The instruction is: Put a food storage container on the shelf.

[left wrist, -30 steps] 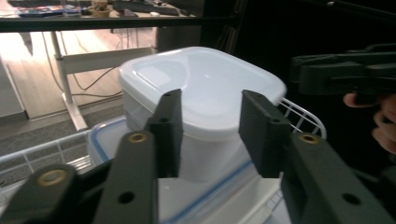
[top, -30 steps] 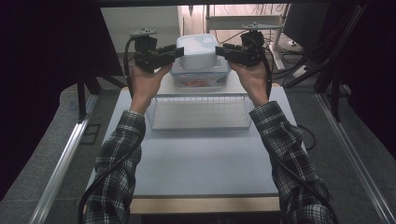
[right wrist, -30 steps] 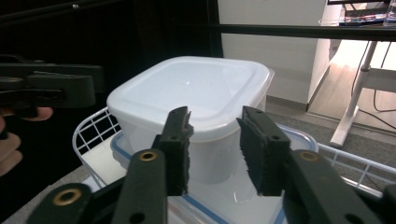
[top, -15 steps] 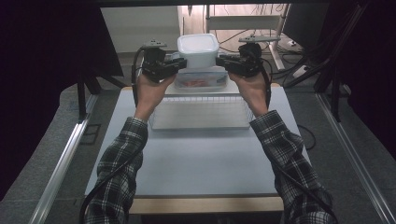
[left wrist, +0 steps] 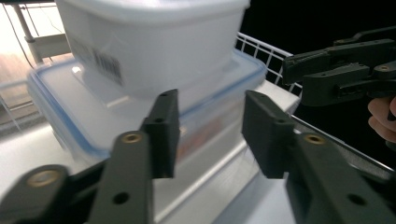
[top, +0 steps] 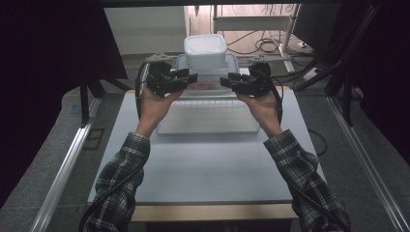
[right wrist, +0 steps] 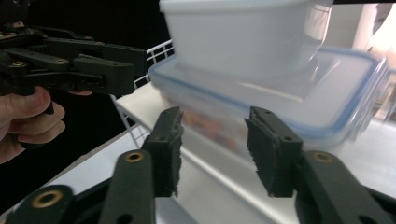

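A white tub [top: 205, 50] stands on a clear container with a blue-rimmed lid [top: 208, 77] and reddish contents, at the far end of the table. My left gripper [top: 192, 77] and right gripper [top: 225, 80] point inward at the container's near side from left and right. Both have just been opening, with nothing between the jaws. In the left gripper view the left gripper [left wrist: 210, 135] gapes in front of the container [left wrist: 116, 112] and tub [left wrist: 154, 42]. Seen from the right gripper view, the right gripper [right wrist: 215, 156] also gapes short of the container [right wrist: 289, 107] and tub [right wrist: 243, 35].
A white wire basket [top: 208, 118] lies on the pale table [top: 208, 164] just nearer than the stack. A white ledge [right wrist: 210, 182] lies under the container. Cables and a shelf frame [top: 251, 29] lie beyond the table. Dark curtains flank both sides.
Both hands have sunk from the sides of the stack to its lower near side. Both pairs of jaws stand wider apart. The stack has stayed in place.
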Demonstrator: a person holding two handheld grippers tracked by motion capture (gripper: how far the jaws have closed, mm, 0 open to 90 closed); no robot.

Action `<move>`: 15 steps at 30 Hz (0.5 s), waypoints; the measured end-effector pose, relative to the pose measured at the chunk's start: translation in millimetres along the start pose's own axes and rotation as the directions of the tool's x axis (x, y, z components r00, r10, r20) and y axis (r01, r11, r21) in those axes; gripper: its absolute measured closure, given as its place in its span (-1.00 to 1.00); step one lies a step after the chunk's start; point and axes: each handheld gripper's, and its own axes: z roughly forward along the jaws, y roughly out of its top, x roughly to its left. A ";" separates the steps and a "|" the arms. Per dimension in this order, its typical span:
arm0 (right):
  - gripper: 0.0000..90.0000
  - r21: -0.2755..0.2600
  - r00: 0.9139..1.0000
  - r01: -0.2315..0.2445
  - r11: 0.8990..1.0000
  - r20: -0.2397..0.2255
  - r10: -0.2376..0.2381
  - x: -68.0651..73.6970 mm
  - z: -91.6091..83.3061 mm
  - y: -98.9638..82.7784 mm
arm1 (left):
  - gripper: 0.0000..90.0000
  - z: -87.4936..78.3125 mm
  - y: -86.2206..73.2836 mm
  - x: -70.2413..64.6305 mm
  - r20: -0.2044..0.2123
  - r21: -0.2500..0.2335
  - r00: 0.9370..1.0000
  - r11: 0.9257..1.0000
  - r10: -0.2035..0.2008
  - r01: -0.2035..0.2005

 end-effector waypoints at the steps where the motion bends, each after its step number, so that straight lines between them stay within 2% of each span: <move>1: 0.14 0.002 1.000 -0.002 1.000 -0.008 0.002 0.4 -1.2 -3.7 | 0.09 -1.0 -3.9 -1.4 0.003 -0.001 1.000 1.000 0.001 -0.001; 4: 0.04 0.009 1.000 0.003 1.000 -0.016 -0.003 1.5 -4.7 -14.8 | -0.08 -3.2 -15.5 -5.7 0.016 0.003 1.000 1.000 0.003 -0.003; 8: -0.08 0.027 1.000 0.015 1.000 -0.022 -0.014 3.1 -7.9 -28.9 | -0.23 -4.6 -31.0 -12.3 0.024 0.023 0.999 0.999 0.023 -0.024; 10: -0.15 0.037 0.999 0.026 0.999 -0.020 -0.025 4.3 -9.0 -35.3 | -0.31 -4.7 -34.7 -14.4 0.023 0.028 0.999 0.999 0.028 -0.029; 11: -0.18 0.040 0.999 0.033 0.999 -0.016 -0.032 5.2 -9.5 -38.3 | -0.36 -4.3 -41.4 -17.9 0.029 0.041 0.999 0.998 0.042 -0.043; 15: -0.29 0.050 0.998 0.057 0.997 -0.018 -0.056 10.0 -12.1 -48.4 | -0.48 -5.4 -52.1 -23.1 0.044 0.054 0.998 0.997 0.044 -0.046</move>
